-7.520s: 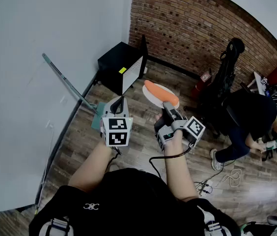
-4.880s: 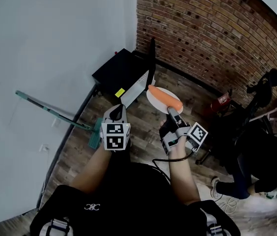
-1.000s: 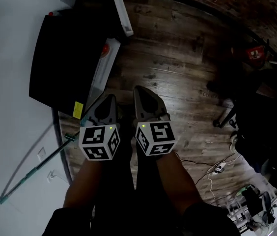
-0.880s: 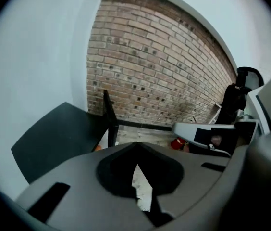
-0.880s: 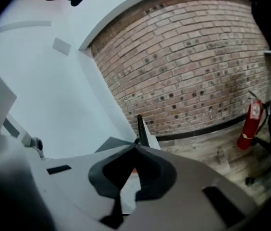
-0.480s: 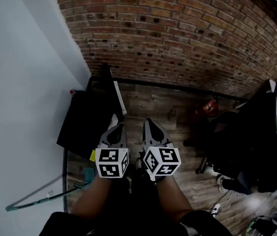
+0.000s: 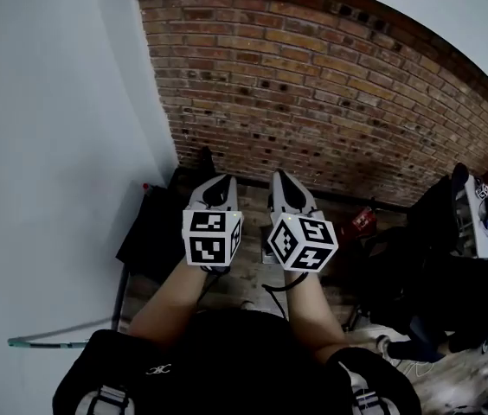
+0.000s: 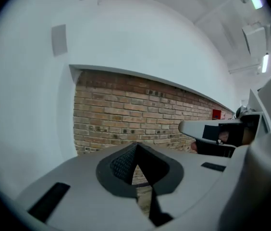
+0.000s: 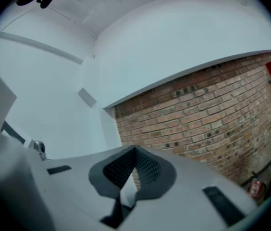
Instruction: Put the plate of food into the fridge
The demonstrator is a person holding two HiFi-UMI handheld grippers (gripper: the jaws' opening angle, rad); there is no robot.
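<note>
Both grippers are held up side by side in front of the brick wall, with nothing in them. My left gripper point(image 7: 218, 182) is shut, and in the left gripper view its pads meet at the tip point(image 8: 136, 147). My right gripper point(image 7: 280, 178) is shut too, pads together in its own view point(image 9: 135, 150). The black mini fridge point(image 7: 150, 232) stands low on the floor in the corner, partly hidden behind the left gripper. No plate of food shows in any view.
A brick wall point(image 7: 330, 85) fills the back and a white wall point(image 7: 45, 145) the left. A mop handle point(image 7: 49, 343) lies at the lower left. A red extinguisher point(image 7: 365, 220) and dark chairs with clutter point(image 7: 439, 258) stand at the right.
The right gripper held a plate with orange food seconds ago; now it is shut on nothing. The head view has tilted up from floor and fridge to the brick wall, grippers still together.
</note>
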